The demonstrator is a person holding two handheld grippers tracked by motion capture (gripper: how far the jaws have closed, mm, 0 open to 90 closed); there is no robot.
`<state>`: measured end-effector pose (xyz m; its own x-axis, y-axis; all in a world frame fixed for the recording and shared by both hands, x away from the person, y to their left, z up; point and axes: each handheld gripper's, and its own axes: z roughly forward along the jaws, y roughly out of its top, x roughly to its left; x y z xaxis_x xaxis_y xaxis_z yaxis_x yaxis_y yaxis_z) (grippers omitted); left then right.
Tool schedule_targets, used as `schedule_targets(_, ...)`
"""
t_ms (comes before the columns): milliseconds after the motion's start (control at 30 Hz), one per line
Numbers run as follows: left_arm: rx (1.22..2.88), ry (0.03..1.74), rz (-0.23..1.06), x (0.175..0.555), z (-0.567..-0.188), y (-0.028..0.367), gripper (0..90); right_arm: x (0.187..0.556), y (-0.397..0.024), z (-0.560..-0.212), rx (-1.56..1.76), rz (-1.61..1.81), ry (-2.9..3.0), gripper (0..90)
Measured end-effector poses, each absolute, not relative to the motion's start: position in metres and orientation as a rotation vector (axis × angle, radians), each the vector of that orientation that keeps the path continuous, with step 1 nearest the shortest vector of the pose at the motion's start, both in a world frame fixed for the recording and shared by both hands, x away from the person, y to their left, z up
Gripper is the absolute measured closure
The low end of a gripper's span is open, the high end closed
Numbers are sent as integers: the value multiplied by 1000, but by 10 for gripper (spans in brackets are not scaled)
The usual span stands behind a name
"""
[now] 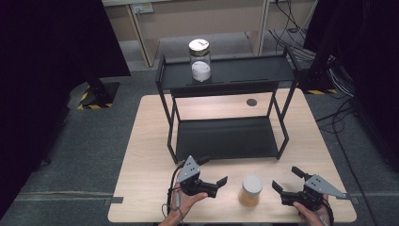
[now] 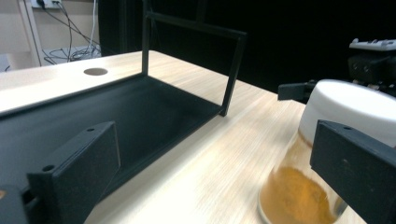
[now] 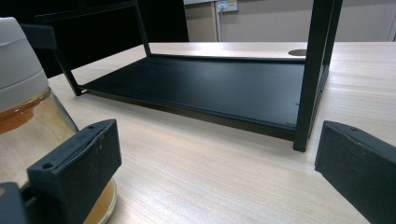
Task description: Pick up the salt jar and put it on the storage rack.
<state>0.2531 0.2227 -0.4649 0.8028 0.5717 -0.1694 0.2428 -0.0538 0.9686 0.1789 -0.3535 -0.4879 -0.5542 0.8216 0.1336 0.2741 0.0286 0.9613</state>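
A jar of orange powder [image 1: 250,189] with a white lid stands on the wooden table near its front edge, between my two grippers. My left gripper [image 1: 212,170] is open just left of it, jaws pointing right. In the left gripper view the jar [image 2: 345,107] sits beside the right jaw, not between the jaws of that gripper [image 2: 217,158]. My right gripper [image 1: 286,179] is open to the jar's right. In the right gripper view the jar [image 3: 28,121] stands behind the left jaw of that gripper [image 3: 217,163]. A second glass jar [image 1: 200,59] with white contents stands on the rack's top shelf.
A black two-tier metal rack [image 1: 226,136] stands mid-table; its lower shelf [image 3: 210,88] is bare. A round hole [image 1: 251,102] lies in the tabletop behind it. Cables and dark stands line the floor around the table. Bare wood stretches between the rack and the grippers.
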Motion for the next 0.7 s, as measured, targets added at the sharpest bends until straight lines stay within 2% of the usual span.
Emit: schedule_targets(700, 1671, 655, 308, 253, -483, 224, 11, 176, -354, -487, 1104, 1544, 1837, 5)
